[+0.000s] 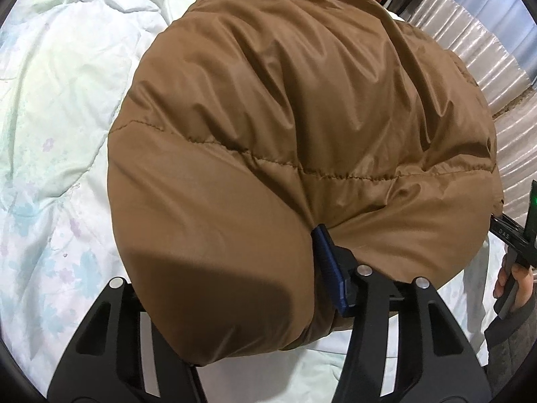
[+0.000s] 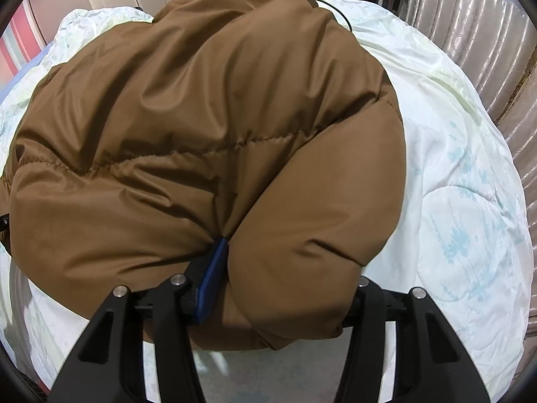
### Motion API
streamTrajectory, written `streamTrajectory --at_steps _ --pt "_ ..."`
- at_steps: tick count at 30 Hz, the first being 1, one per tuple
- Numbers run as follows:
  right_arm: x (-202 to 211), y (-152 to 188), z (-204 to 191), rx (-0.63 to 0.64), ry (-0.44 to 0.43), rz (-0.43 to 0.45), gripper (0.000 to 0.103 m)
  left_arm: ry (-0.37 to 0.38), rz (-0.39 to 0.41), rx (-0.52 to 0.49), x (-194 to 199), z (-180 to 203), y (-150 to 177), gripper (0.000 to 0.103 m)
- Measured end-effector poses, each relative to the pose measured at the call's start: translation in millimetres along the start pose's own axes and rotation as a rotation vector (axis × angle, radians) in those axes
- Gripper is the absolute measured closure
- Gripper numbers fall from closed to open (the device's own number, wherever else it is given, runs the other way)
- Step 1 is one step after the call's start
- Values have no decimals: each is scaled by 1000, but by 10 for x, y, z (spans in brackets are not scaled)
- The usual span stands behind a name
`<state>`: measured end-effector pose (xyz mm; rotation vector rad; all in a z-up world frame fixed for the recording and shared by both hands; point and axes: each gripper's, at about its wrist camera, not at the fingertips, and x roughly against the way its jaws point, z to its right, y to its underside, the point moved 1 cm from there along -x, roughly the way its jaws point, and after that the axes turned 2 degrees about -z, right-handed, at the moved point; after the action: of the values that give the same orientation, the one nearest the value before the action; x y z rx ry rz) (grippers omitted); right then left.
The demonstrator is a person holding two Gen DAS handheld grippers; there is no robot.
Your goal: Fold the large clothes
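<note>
You are pinching the near hem of the brown jacket [image 1: 302, 117] with both the left claw [image 1: 235, 288] and right claw [image 2: 285, 285], over the bed [image 1: 60, 134].

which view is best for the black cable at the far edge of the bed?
Right wrist: the black cable curves in plain sight on the white quilt past the brown jacket. In the left wrist view the jacket hides it.

You have a bed covered by a pale quilt [image 1: 60, 107] with a faint blue flower print, rumpled in soft folds. Directly on it lies a puffy brown jacket [image 2: 188, 107], bunched up, one stitched seam across it.
</note>
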<state>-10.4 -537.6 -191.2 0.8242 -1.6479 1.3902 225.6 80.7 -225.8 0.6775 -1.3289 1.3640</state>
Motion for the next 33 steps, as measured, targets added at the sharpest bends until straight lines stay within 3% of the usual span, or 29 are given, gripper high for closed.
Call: streamTrajectory --at_steps 10,15,19,21,24,27,30,33 --pt "181 -13 -86 24 24 81 77 -112 28 20 35 503 -85 68" --pt "626 -63 -272 85 73 242 81 -186 96 -11 141 852 -92 77" --pt "1196 -38 -399 174 182 434 81 -185 118 -53 251 1315 -132 78" --pt "1397 13 -315 187 238 477 81 -165 129 -96 295 1672 -93 78" --pt "1539 107 -9 188 322 472 82 -116 123 -150 274 2233 -2 78" --pt "1524 222 496 124 382 404 81 -67 114 -189 225 2739 106 78" --pt "1304 325 1076 -1 371 272 81 -82 107 -252 105 3258 264 79" --pt "925 476 1459 -91 325 147 81 -128 115 -278 -15 3464 374 78"
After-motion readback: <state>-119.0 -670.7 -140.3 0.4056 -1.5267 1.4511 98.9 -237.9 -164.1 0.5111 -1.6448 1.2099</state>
